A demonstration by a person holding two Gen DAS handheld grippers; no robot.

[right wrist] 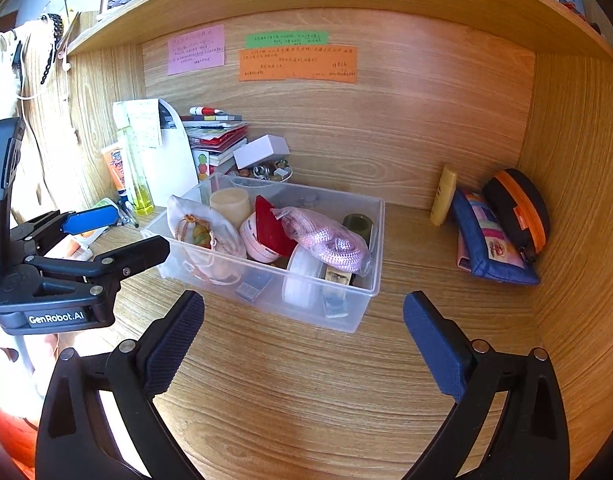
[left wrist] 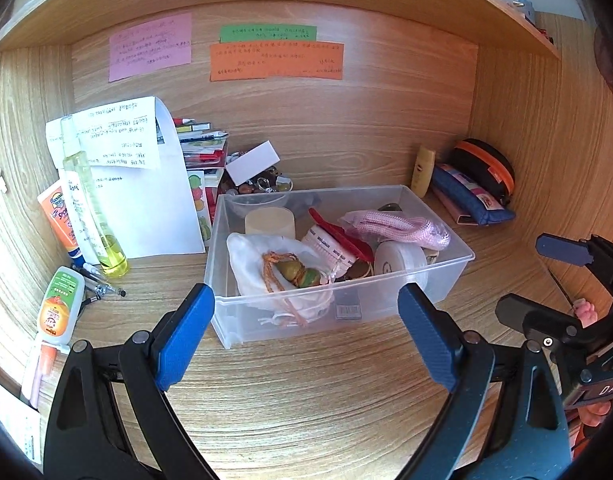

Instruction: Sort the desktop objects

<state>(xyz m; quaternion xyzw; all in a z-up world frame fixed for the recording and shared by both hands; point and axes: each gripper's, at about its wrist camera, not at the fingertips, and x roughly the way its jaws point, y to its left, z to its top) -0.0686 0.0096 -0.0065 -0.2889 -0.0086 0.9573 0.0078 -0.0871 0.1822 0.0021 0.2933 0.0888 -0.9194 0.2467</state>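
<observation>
Both the left hand-held gripper point(left wrist: 306, 336) and right hand-held gripper point(right wrist: 304, 344) hang released, empty, before the crowded box point(left wrist: 386, 304), whose light wall might skid if nudged.

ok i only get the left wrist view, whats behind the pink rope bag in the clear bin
Observer: A dark green cylinder stands in the clear plastic bin's far right corner, just behind the pink rope bag.
Operator: and anything hanging outside the left wall
Observer: Yes, a black chain hangs there, next to some white fabric.
Operator: any marking on my left gripper
Observer: The left gripper has a white GenRobot.AI label on the side of its black body.
</observation>
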